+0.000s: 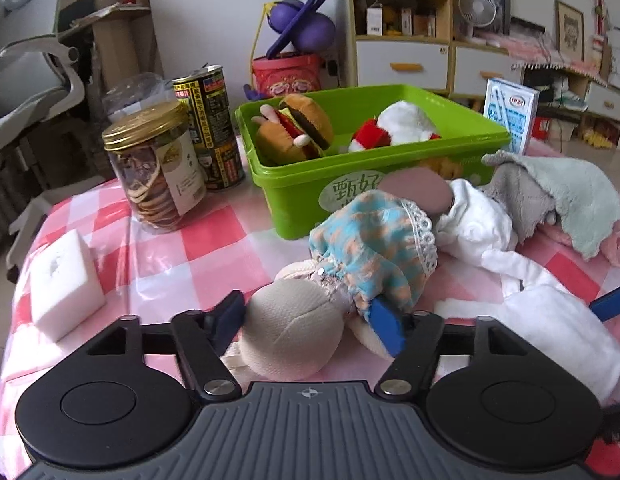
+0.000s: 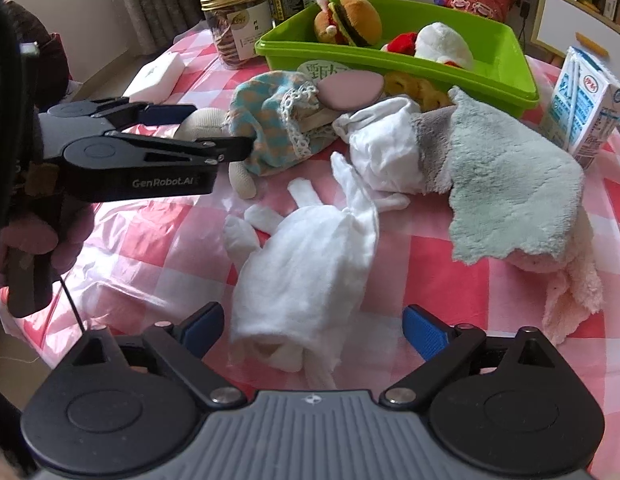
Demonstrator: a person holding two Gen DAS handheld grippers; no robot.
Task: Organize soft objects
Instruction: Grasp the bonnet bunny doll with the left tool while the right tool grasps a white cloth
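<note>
A rag doll in a blue-and-orange dress (image 1: pixel 374 240) lies on the pink checked tablecloth in front of a green bin (image 1: pixel 294 196). My left gripper (image 1: pixel 310 322) is closed on the doll's beige leg (image 1: pixel 290 332), with a blue pad against each side. The right wrist view shows this grip (image 2: pixel 222 130) from the side. My right gripper (image 2: pixel 314 330) is open over a white cloth (image 2: pixel 306 264), which lies between the pads without touching them. A grey-green towel (image 2: pixel 510 192) is heaped to its right. A burger plush (image 1: pixel 298 124) and a red-and-white plush (image 1: pixel 402 120) sit in the bin.
A biscuit jar (image 1: pixel 158 168) and a dark can (image 1: pixel 210 120) stand left of the bin. A white box (image 1: pixel 66 280) sits near the table's left edge and a milk carton (image 2: pixel 582 116) at the right. A pink towel (image 2: pixel 570 292) lies under the grey-green one.
</note>
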